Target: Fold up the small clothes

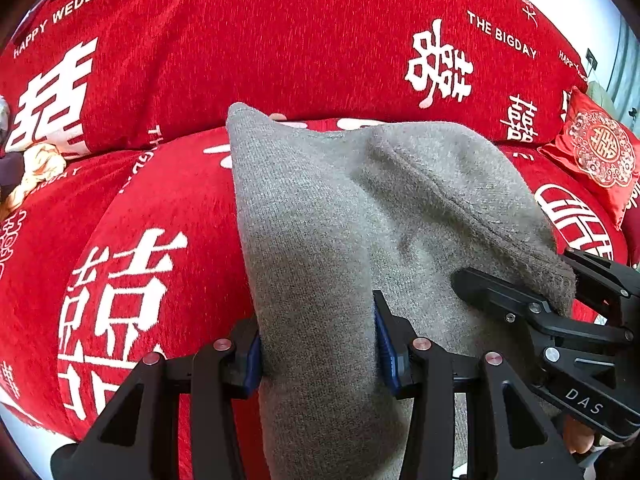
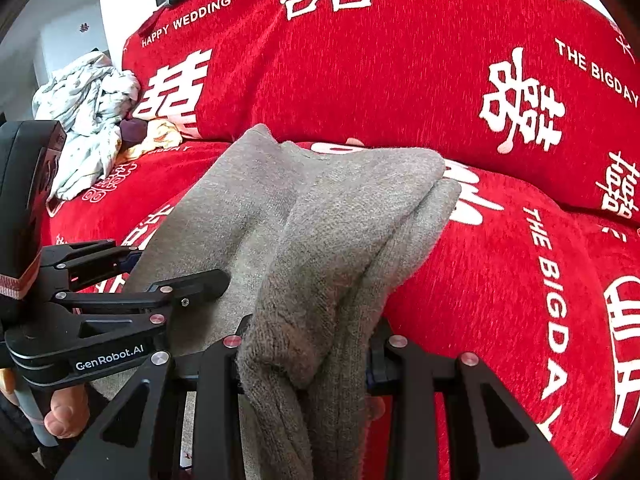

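- The left gripper (image 1: 318,354) pinched a bunched edge of the grey knit garment (image 1: 360,208); cloth filled the gap between its blue pads (image 1: 385,344), which pressed in from both sides.
- The right gripper (image 2: 306,354) likewise clamped a thick, doubled wad of the same garment, its fingers held part-way apart by the bulk between them.
- Ahead of both sets of fingertips the garment ran forward and draped onto the red sofa seat (image 1: 168,184), its far corner (image 1: 240,114) resting close to the backrest cushion (image 1: 260,60).
- Judged from this, the step in hand was carrying the near edge forward over the far part to make a fold.
- To do it well, both grips probably had to hold firm: the knit looked thick and springy, so a slack pinch might let a layer slide out from between the pads.
- The two grippers sat close together, the right one just beside the left's right finger; keeping them level and parallel would likely keep the fold line straight.
- The held edge should probably be lowered just short of the far corner, so the edges meet.
- A pile of other clothes (image 2: 86,116) lay well off to the left of the fingers, clear of the fold.
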{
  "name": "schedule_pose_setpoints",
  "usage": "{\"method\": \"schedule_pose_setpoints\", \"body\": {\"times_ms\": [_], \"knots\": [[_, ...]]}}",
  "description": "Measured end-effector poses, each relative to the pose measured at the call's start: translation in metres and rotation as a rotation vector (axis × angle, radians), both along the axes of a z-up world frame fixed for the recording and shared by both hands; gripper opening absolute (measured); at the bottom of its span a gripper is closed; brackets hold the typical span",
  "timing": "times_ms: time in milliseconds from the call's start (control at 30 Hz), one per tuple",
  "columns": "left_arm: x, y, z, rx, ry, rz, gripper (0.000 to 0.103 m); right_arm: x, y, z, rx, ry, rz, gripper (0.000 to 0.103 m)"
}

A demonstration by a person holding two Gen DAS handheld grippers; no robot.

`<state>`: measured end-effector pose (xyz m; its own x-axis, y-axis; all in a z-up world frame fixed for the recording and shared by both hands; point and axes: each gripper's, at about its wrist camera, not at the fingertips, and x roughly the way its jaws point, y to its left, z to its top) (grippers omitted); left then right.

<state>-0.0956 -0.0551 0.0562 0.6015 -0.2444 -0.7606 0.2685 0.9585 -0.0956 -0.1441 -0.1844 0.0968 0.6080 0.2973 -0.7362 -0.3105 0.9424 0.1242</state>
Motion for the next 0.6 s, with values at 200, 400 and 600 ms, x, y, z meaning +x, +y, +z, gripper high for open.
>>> {"method": "schedule_pose_setpoints", "body": {"times_ms": [200,400,600], "knots": [[0.001,0.007,-0.018,-0.011,0.033,-0.002,0.047,0.001,0.000,-0.020,0.009,0.033,0.005,0.036],[0.000,0.019,-0.025,-0.056,0.029,0.006,0.062,0.004,-0.015,-0.033,0.085,0.068,-0.006,0.040],[-0.003,0.039,-0.032,-0.108,0.033,0.030,0.085,0.014,-0.052,-0.058,0.297,0.179,-0.052,0.060]]}}
